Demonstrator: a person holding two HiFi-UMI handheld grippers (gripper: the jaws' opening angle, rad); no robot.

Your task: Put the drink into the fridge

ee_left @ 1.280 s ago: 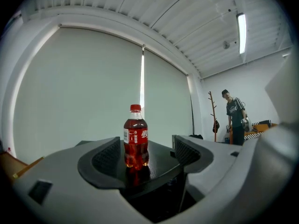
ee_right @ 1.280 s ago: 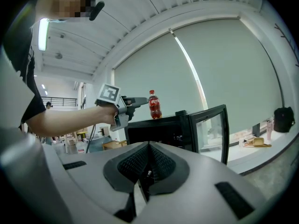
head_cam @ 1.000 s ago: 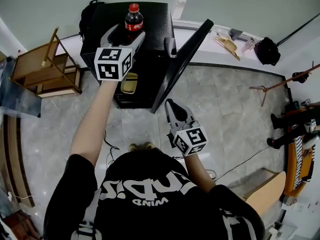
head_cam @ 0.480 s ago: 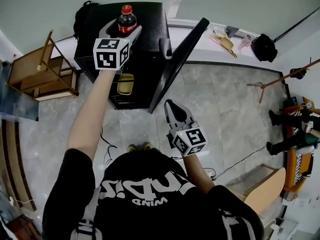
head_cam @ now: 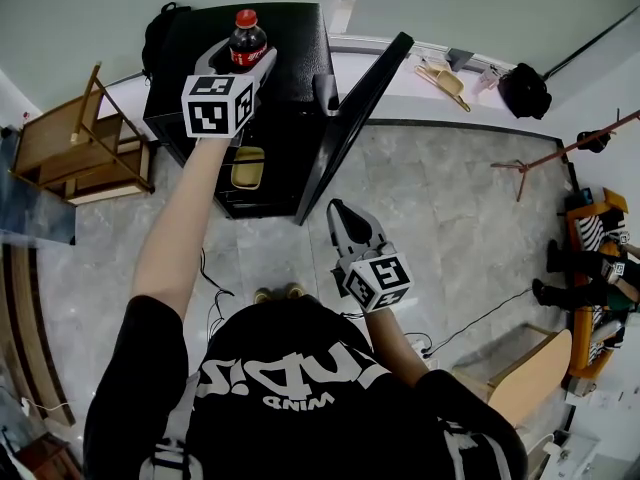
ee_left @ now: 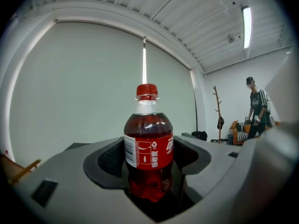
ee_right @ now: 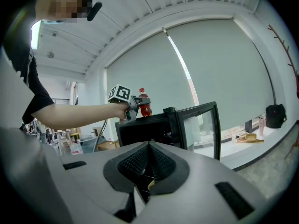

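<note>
A small cola bottle with a red cap and label stands upright on top of the black fridge. The fridge door hangs open to the right. My left gripper reaches level over the fridge top. Its jaws lie either side of the bottle and have just been closing. A sliver of dark pad shows on each side of the bottle, so I see no squeeze. My right gripper hangs in front of the open door, shut and empty. In its own view the jaws meet, and the bottle shows far off.
A yellow container sits inside the fridge. A wooden rack stands to the fridge's left and a black bag behind it. A dustpan lies by the wall. A coat stand and a seated person are at the right.
My left gripper has pushed forward over the fridge top, so the bottle now lies deeper between its jaws. The right gripper has stayed where it was.
</note>
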